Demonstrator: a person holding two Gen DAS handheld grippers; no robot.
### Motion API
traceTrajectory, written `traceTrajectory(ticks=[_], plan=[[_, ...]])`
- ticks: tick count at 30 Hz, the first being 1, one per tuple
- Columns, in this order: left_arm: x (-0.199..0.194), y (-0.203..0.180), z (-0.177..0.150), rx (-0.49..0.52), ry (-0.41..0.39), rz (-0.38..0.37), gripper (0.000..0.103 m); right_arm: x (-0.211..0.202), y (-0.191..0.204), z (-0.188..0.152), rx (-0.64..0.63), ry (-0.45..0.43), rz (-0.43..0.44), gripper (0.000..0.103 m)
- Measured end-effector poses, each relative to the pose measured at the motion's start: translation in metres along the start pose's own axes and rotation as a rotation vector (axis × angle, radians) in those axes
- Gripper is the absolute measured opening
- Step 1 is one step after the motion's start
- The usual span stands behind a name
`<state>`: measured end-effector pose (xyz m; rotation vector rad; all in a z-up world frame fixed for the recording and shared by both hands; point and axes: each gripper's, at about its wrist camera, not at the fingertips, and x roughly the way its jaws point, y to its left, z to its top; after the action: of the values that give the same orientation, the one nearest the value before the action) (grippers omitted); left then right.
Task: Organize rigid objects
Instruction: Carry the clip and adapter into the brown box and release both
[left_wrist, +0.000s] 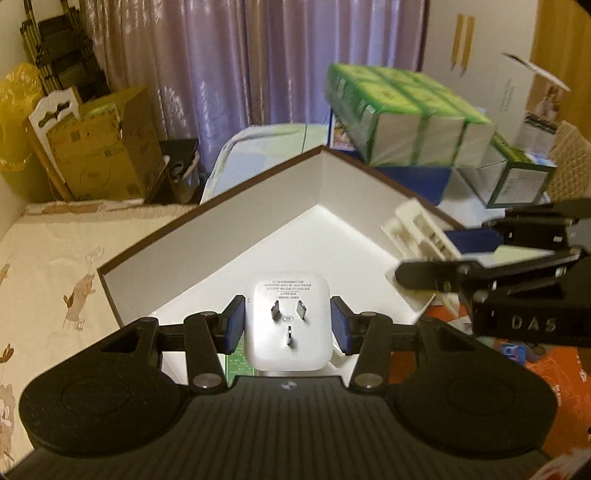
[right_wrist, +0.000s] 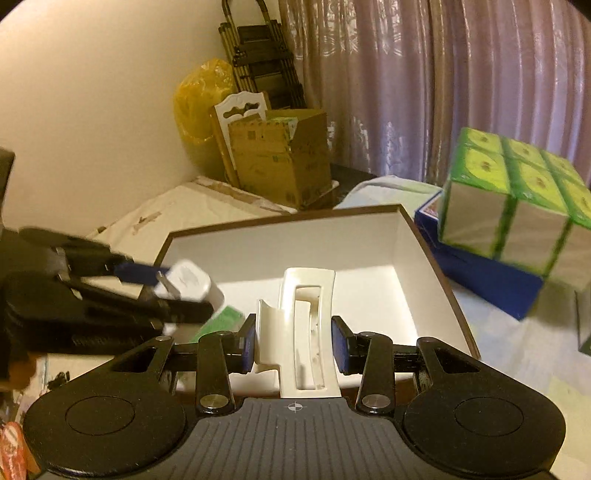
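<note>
Left fingers (left_wrist: 288, 325) pinching white plug adapter (left_wrist: 289, 321) at lower centre, right fingers (right_wrist: 293, 341) pinching cream plastic holder (right_wrist: 306, 328), both above open white box (right_wrist: 280, 236), green-wrapped cartons (right_wrist: 517, 206) at right.

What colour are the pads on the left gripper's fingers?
Blue, on black fingers. The left wrist view shows them best, pressing the white plug adapter.

Plug adapter (left_wrist: 289, 325) and plastic holder (right_wrist: 308, 332) above open box (left_wrist: 207, 236) (cartons (left_wrist: 406, 114) behind)
</note>
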<state>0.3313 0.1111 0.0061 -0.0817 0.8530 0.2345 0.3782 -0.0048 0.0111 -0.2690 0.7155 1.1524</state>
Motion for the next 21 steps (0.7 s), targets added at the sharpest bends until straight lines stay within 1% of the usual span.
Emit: traceTrajectory(ticks=[5,9,15,19,21], plan=[[0.031,0.008,0.000,-0.034,0.072,-0.003,0.044,0.027,-0.009,0.007,-0.007,0.026,-0.009,0.037],[0.054,0.012,-0.002,-0.049,0.126,-0.011,0.044,0.054,-0.019,0.008,-0.003,0.077,-0.023,0.037],[0.081,0.011,-0.012,-0.051,0.201,-0.019,0.044,0.086,-0.032,0.000,-0.001,0.166,-0.050,0.037],[0.093,0.010,-0.016,-0.047,0.229,-0.022,0.044,0.100,-0.038,-0.007,0.008,0.220,-0.065,0.037],[0.094,0.009,-0.015,-0.031,0.221,-0.015,0.044,0.103,-0.041,-0.010,0.013,0.237,-0.069,0.037]])
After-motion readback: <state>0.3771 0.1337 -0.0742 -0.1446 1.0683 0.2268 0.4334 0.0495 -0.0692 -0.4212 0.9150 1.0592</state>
